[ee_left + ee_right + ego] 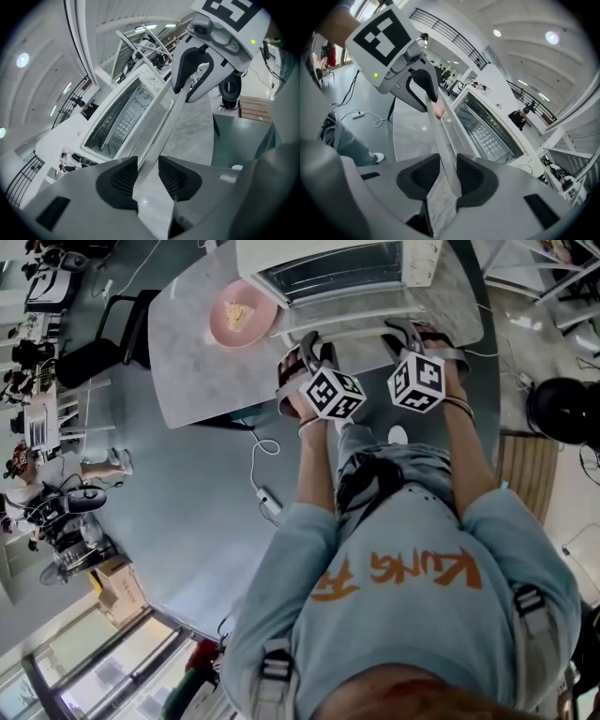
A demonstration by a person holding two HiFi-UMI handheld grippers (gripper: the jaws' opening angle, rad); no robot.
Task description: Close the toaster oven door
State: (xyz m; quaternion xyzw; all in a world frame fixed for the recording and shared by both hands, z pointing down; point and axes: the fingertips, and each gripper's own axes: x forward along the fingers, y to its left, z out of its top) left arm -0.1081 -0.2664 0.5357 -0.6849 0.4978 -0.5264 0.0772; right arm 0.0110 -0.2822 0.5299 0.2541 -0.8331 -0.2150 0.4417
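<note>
Toaster oven point(337, 268) partly beyond top edge

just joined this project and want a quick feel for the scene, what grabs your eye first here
The left gripper and right gripper sit side by side, both clamped on the long door handle of the white toaster oven, whose door is open toward the person. It stands at the far edge of the marble table. Just left of it sits a pink plate holding a bit of yellow food.
</note>
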